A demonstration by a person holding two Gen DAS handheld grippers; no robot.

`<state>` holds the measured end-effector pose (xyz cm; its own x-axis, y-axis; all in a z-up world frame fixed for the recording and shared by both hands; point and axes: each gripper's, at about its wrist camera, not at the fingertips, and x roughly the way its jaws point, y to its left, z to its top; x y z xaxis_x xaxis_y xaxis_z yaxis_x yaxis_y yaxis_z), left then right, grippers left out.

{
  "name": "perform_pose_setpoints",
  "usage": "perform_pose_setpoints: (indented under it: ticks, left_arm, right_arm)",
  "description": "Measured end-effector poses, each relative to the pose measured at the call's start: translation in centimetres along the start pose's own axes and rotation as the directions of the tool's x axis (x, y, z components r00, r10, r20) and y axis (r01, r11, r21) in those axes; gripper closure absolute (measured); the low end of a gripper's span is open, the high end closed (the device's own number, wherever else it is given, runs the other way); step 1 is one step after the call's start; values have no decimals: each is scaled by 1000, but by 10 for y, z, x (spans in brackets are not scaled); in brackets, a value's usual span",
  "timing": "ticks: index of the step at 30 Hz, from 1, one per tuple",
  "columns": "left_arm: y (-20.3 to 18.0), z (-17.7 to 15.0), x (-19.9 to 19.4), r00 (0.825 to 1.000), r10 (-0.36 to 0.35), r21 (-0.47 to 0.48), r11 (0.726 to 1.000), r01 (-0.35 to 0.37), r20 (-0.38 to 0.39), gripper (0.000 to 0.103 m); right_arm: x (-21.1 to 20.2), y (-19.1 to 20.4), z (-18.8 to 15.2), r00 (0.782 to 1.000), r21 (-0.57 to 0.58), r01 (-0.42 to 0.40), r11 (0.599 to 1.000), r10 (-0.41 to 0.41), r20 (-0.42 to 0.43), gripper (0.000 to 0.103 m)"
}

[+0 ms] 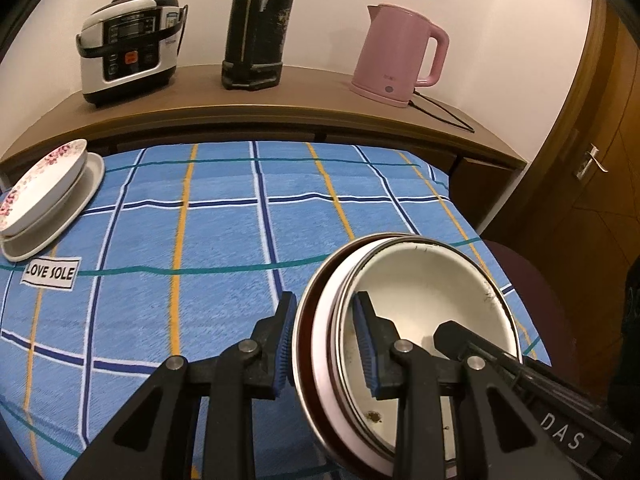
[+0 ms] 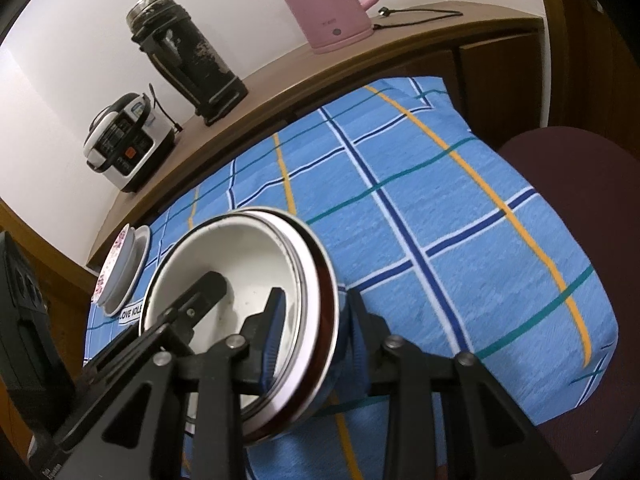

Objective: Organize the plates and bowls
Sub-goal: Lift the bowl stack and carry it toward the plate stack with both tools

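Observation:
A nested stack of bowls (image 1: 432,296) has a white enamel bowl inside a pink-white one and a dark red outer one. It sits tilted over the blue plaid cloth (image 1: 224,240). My left gripper (image 1: 326,344) clamps its near-left rim, one finger inside, one outside. My right gripper (image 2: 312,332) clamps the opposite rim of the same stack (image 2: 240,264); its finger (image 1: 452,336) shows inside the bowl in the left wrist view. A floral plate (image 1: 36,188) lies on a white plate (image 1: 84,192) at the far left.
A wooden shelf (image 1: 280,108) behind the table holds a rice cooker (image 1: 128,48), a black thermos (image 1: 256,28) and a pink kettle (image 1: 396,56) with its cord. A dark red chair (image 2: 580,208) stands at the table's right edge. A door is at the right.

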<state>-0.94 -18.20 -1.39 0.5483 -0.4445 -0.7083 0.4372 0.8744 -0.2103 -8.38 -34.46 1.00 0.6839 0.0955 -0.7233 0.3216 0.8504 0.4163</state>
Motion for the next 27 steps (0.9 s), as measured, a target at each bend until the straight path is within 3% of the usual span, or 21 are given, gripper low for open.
perform_pose_setpoints:
  ticks: [27]
  left_arm:
    - [59, -11, -37, 997, 69, -69, 995, -66, 34, 71]
  right_arm:
    - [16, 64, -30, 997, -95, -47, 994, 41, -67, 72]
